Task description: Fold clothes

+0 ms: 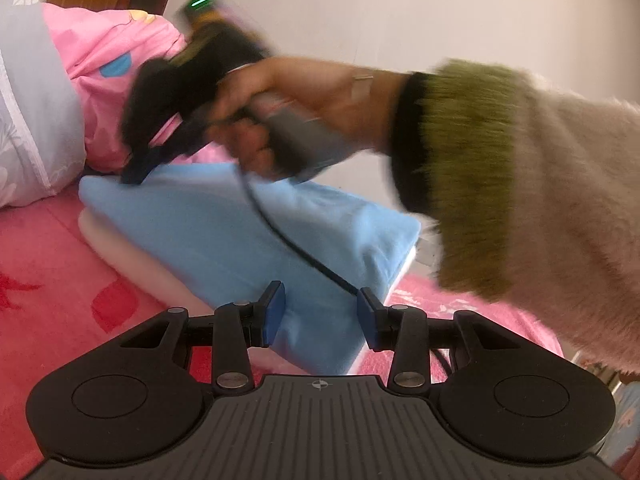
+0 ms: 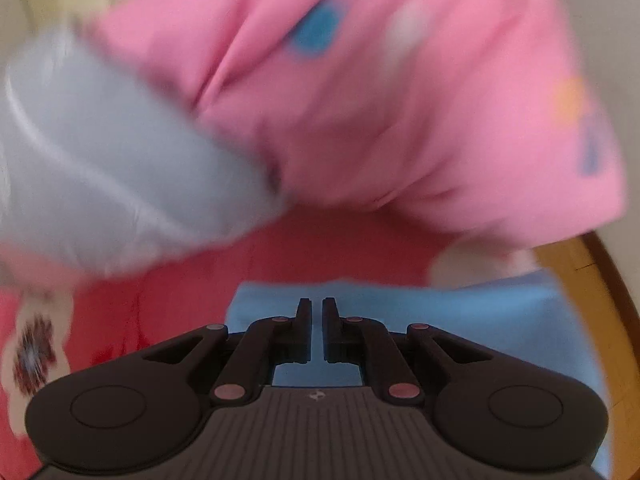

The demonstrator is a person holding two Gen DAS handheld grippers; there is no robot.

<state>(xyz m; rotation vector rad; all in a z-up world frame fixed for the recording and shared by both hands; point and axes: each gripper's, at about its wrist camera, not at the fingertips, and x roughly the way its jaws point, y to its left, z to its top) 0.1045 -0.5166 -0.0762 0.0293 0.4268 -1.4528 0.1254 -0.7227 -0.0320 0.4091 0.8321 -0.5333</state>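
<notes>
A light blue garment [image 1: 224,232] is lying on the red patterned bedspread [image 1: 52,288] as a compact folded rectangle, sitting on top of a pale cream folded piece [image 1: 132,256] whose edge is peeking out below it. The left gripper [image 1: 320,316] is hovering low at the near corner of the blue garment with its blue-padded jaws spread apart and nothing between them. The right gripper [image 2: 317,328], held by a hand [image 1: 280,108] in a fuzzy cream sleeve with a green cuff [image 1: 472,168], is reaching over the far edge of the blue piece; in its own blurred view the jaws are showing only a narrow slit, nearly closed, and I cannot tell whether any fabric is pinched there. A pink printed quilt [image 1: 104,60] and a grey pillow [image 1: 28,120] are bunched behind. Judging by shape, the blue garment is already looking folded and stacked; this is fitting either a last smoothing of the fold or a pick-up of the finished pile. No other loose clothes are showing.
</notes>
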